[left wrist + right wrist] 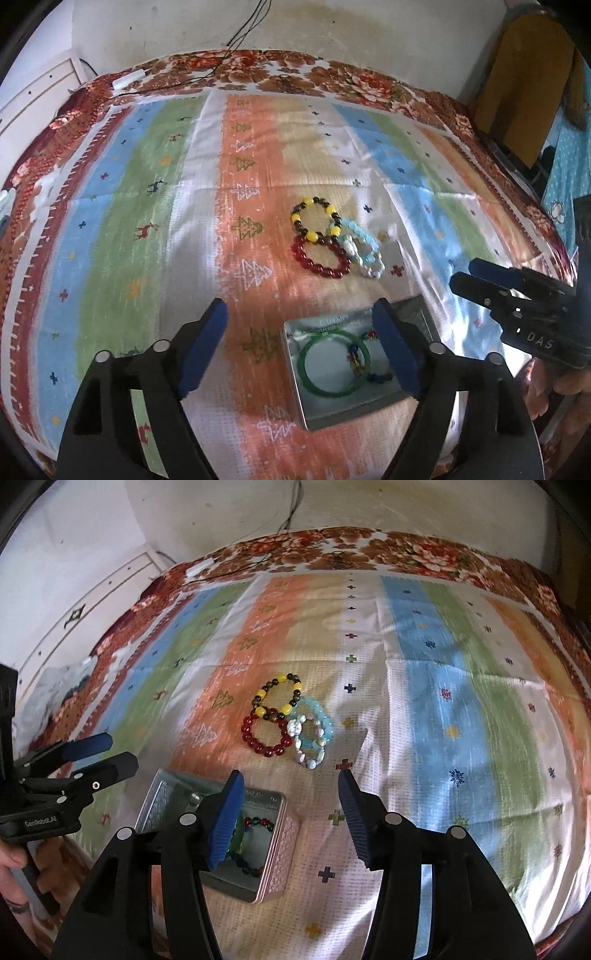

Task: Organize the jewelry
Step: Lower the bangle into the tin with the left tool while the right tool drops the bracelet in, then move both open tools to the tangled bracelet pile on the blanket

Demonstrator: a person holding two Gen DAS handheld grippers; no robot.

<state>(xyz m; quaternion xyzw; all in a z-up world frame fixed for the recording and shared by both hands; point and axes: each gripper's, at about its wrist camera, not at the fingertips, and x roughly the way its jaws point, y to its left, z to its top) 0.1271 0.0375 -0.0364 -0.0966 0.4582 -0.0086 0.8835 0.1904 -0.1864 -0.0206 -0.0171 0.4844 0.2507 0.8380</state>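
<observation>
An open metal tin lies on the striped cloth with a green bangle and some beaded pieces inside. Beyond it lies a cluster of bracelets: a yellow-and-dark one, a red one, a light-blue one and a white one. My left gripper hangs open above the tin's far-left side, with nothing between its fingers. My right gripper is open too, empty, between the tin and the red bracelet. Its left finger hides part of the tin's contents.
The tin's lid stands open on its left side. A striped cloth covers a floral bedspread. A white drawer unit stands at the far left and a cable runs down the wall. A hand holds the left gripper.
</observation>
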